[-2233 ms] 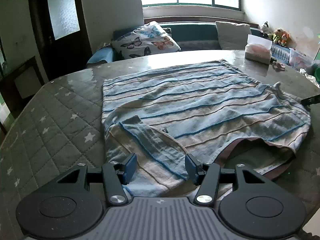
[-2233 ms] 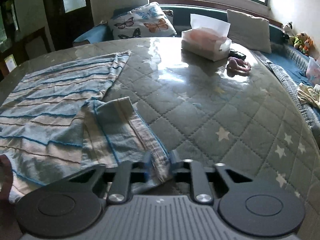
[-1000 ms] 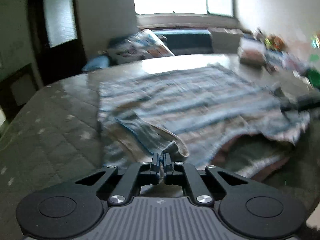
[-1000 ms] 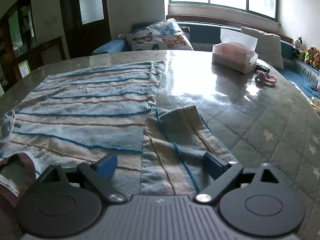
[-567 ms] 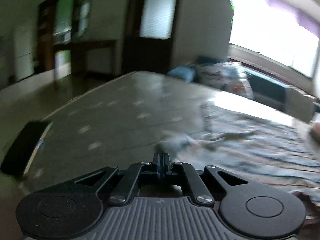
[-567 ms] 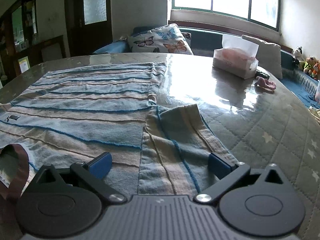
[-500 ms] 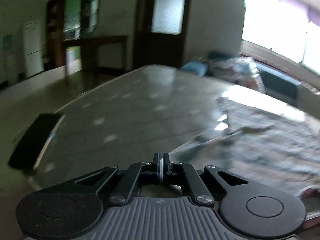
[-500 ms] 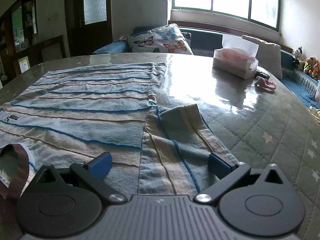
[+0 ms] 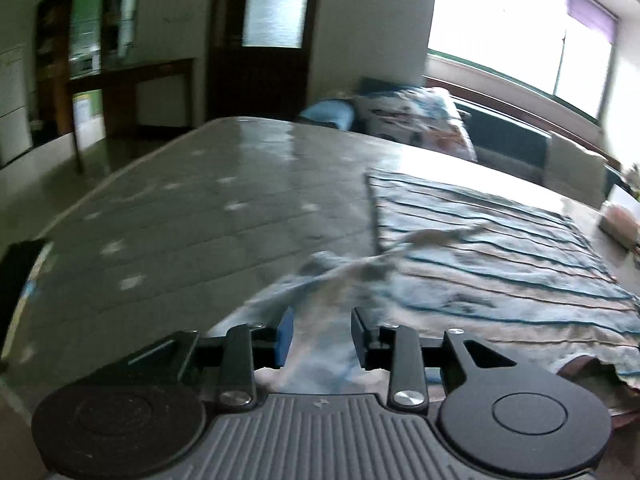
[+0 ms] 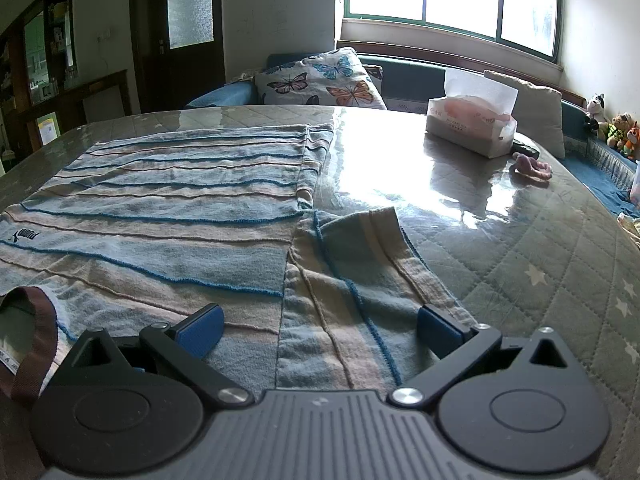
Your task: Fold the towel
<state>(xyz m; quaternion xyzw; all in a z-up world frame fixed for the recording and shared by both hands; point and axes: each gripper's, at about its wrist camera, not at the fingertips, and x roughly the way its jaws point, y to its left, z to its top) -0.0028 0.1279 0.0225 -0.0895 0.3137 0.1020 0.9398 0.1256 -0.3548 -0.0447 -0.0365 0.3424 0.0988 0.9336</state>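
Note:
A blue and beige striped towel (image 10: pixel 180 208) lies spread on the quilted table (image 10: pixel 540 264), its near right corner folded back over itself. My right gripper (image 10: pixel 320 330) is wide open just above that folded corner, pads on either side of it and not touching. In the blurred left wrist view the towel (image 9: pixel 480 248) stretches away to the right, and its pulled-out near left corner runs between the parted fingers of my left gripper (image 9: pixel 322 332), which is open. The blue pads stand clear of the cloth.
A tissue box (image 10: pixel 472 128) and a small pink object (image 10: pixel 532 168) sit at the far right of the table. A butterfly pillow (image 10: pixel 320 80) lies on the bench behind. A brown strap (image 10: pixel 36 320) pokes out under the towel's near edge. A dark object (image 9: pixel 20 280) sits at the table's left edge.
My left gripper, shut on the towel's corner half a second ago while swinging left, has opened. The corner now lies loose between its fingers. The right gripper stayed open and still.

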